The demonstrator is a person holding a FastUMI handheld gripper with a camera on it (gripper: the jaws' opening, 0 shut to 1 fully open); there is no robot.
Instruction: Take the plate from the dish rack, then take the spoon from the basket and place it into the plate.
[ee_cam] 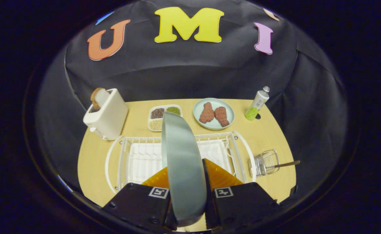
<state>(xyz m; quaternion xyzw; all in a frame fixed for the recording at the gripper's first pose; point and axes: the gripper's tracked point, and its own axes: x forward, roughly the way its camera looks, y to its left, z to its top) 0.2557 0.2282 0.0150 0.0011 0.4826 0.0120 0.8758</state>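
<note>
A grey-blue plate [182, 162] stands on edge between my fingers, and my gripper [185, 177] is shut on it, one finger on each face. The plate is held above the white wire dish rack [135, 159], which lies just beyond the fingers on the wooden table. To the right of the rack stands a small wire basket [265, 162] with the spoon [286, 164] in it, its handle sticking out to the right. The plate hides the middle of the rack.
Beyond the rack sit a white toaster [107, 113] with a bread slice, a divided tray of grains [164, 116], a pale plate with two meat pieces [213, 113] and a tube [257, 103] at the far right. The table's edge [80, 169] curves around close by.
</note>
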